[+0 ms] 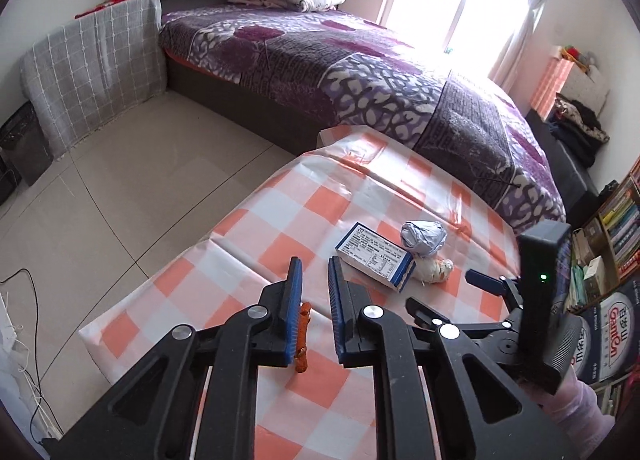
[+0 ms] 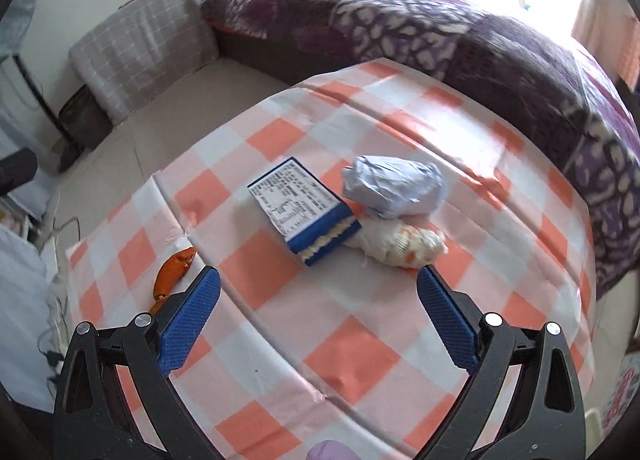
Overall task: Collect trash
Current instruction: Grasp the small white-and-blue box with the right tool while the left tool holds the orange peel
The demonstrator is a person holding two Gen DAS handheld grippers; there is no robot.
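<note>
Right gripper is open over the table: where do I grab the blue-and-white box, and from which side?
Take the blue-and-white box across its two long edges, coming from above. It lies flat, label up, and its far right corner touches the crumpled paper ball and white wrapper, so close the right gripper near the free end.

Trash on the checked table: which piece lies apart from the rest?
The orange scrap, alone near the cloth's left edge; the blue carton, grey wad and white wrapper huddle together.
</note>
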